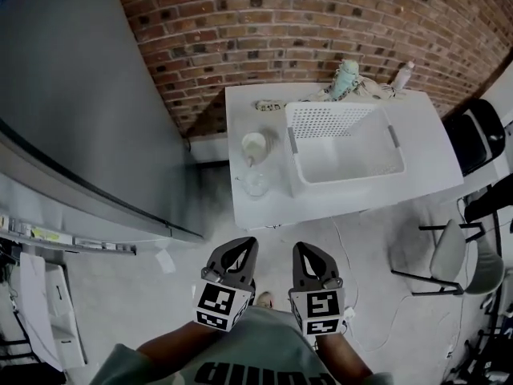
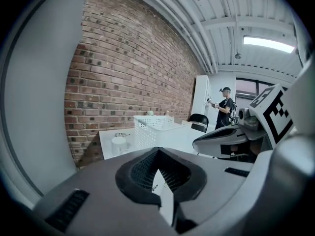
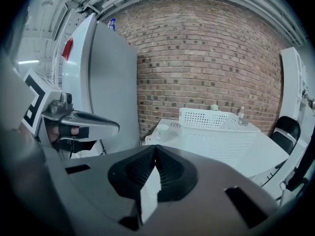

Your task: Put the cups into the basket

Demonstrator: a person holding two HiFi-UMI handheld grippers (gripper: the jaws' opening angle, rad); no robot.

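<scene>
A white bench (image 1: 425,139) stands against a brick wall (image 1: 280,22) and carries a white basket (image 1: 329,121) with perforated sides. Both cups are outside the basket, on the bench just to its left. The white cup (image 1: 254,145) is nearer the wall and the clear cup (image 1: 256,184) is nearer the front edge. Behind the basket, close to the wall, are a pale green thing (image 1: 346,79) and a small bottle (image 1: 403,74).

The left gripper (image 1: 243,243) and the right gripper (image 1: 303,249) are held side by side over the floor (image 1: 160,295). They are in front of the bench, well apart from it, and both point towards it. The left gripper's fingers (image 2: 140,171) are closed tip to tip with nothing between them. The right gripper's fingers (image 3: 172,173) are closed the same way and are also empty.

A tall grey cabinet (image 1: 80,95) fills the left side. A black chair (image 1: 473,135) and a grey chair (image 1: 453,255) stand to the right of the bench.
</scene>
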